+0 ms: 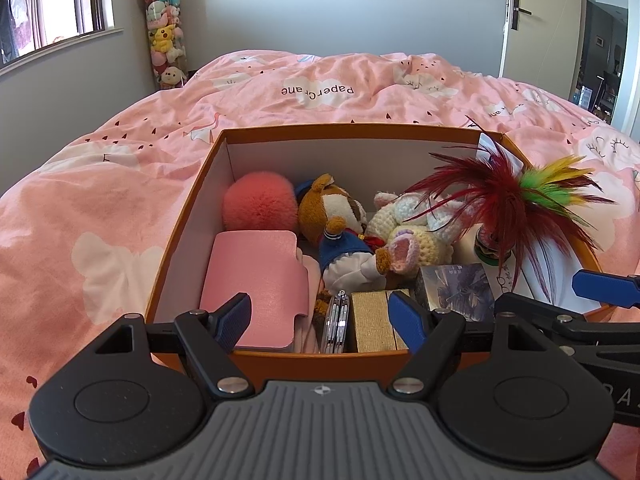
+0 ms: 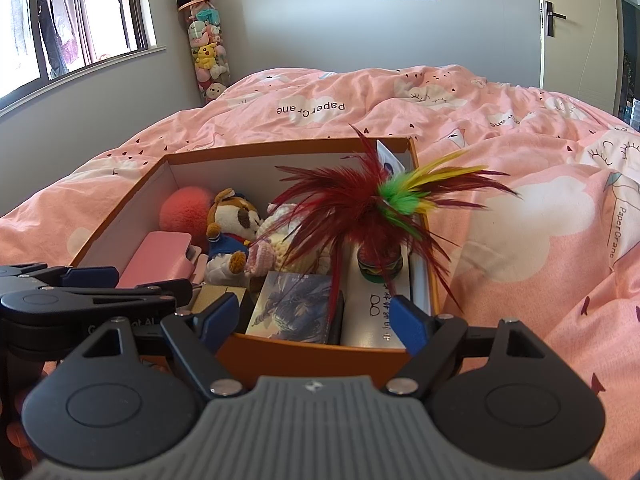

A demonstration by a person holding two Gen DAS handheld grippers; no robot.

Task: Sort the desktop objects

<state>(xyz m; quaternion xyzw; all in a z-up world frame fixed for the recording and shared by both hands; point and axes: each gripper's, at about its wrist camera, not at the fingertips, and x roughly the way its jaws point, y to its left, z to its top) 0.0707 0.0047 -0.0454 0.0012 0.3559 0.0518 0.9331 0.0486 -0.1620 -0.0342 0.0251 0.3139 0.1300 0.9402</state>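
Both released and empty, left tool (image 1: 322,322) and right tool (image 2: 316,320), poised at near rim of orange box (image 1: 320,130) holding feather shuttlecock (image 2: 378,260), plush toys, on bed (image 2: 520,208).

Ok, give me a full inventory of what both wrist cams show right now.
Box: 1, orange, white inside, on the bed.
Pompom: 1, coral, far left corner of the box.
Pink case: 1, near left.
Bear plush: 1, brown, blue outfit, centre.
Crochet toy: 1, cream and pink, right of the bear.
Feather shuttlecock: 1, red, green, yellow, right side.
Gold box: 1, near wall.
Picture box: 1, blue-grey, near wall.
Duvet: 1, pink, under the box.
Plush tube: 1, clear, room corner.
Left gripper: fingers blue, open.
Right gripper: fingers blue, open.
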